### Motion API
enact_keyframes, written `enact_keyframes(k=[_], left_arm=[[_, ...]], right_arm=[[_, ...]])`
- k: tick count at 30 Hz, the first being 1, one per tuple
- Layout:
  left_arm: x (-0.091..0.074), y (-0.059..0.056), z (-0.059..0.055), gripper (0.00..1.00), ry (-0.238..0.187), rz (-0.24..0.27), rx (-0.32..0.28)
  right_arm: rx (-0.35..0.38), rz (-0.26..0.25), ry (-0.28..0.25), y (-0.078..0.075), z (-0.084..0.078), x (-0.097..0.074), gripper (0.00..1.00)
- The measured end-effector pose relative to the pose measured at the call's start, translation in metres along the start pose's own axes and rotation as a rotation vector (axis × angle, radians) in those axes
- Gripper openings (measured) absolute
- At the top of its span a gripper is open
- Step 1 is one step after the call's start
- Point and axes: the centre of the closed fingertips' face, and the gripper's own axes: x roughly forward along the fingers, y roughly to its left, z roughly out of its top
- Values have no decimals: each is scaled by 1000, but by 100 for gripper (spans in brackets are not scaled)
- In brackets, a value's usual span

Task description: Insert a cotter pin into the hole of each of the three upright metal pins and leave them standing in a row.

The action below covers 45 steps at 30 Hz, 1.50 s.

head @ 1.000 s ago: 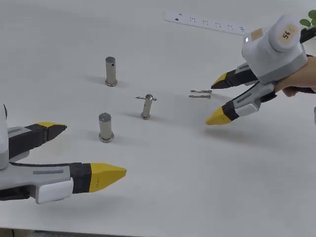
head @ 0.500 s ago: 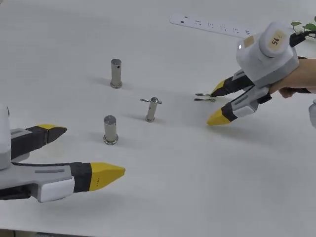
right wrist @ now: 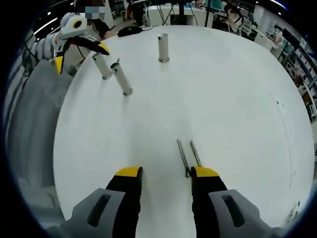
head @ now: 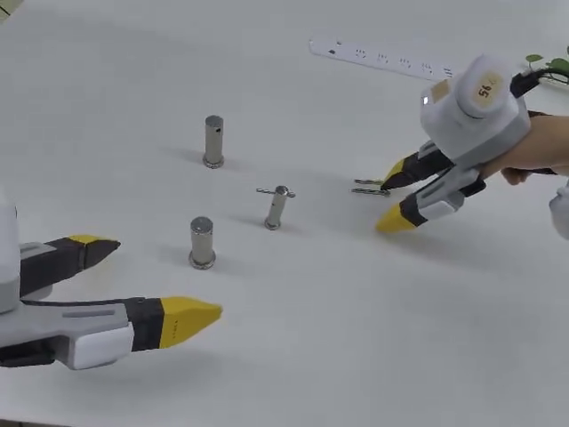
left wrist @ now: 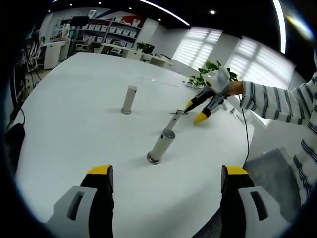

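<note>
**Desk:** Where is your right tool (head: 388, 202)?

**Operator:** I have it low over the counter (head: 356, 338), toward the right edge. Its jaws are partly open and hold nothing. Both tips point down at the surface.

**Desk:** And the cotter pins?

**Operator:** Two loose cotter pins (head: 369, 187) lie flat side by side on the counter, right at that tool. In the right gripper view their looped ends sit at the tip of the right-hand jaw, along its inner edge. Their legs run away from me toward the far edge. They are at the side of the gap rather than centred in it. I cannot tell whether the jaw tip actually touches them.

**Desk:** What about the upright pins?

**Operator:** There are three, all standing, well apart from the right tool toward the left edge. The far metal pin (head: 213, 140) and the near metal pin (head: 203, 242) are bare. The middle metal pin (head: 276, 212) stands nearest the loose pair and has a fitted cotter pin (head: 269, 190) crosswise through its top. The three form a triangle, not a line.

**Desk:** And your left tool?

**Operator:** The left tool (head: 156, 280) hangs over the near left corner with its jaws wide and empty. In the left gripper view the near metal pin stands ahead of the gap, clear of both tips. A power strip (head: 391, 58) lies along the far edge.
</note>
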Motion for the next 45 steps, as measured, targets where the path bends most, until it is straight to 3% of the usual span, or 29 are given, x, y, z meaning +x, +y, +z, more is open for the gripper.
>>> enact_keyframes(k=[5,12,17,29,34,37,39,45], left_arm=[[1,-2,-2,83,4,-2,-4],[2,1,-1,84,1,7,-13],[1,4,-1,83,0,17,-9],[-6,10,-8,82,9,35,-19],[-7,8,-7,82,9,27,-1],[-7,7,-3,81,-9,26,-10],[-8,3,-2,81,-13,9,-36],[-12,-1,2,81,-15,5,-12]], right_arm=[[41,-20,6,-8,1,0,32],[74,-50,16,-18,0,0,18],[152,-66,1,-24,2,0,10],[74,-101,18,-23,8,4,5],[136,-116,12,-24,8,4,4],[128,-126,1,-26,8,4,4],[187,-143,-12,-27,8,5,4],[160,-157,-30,-27,8,5,3]])
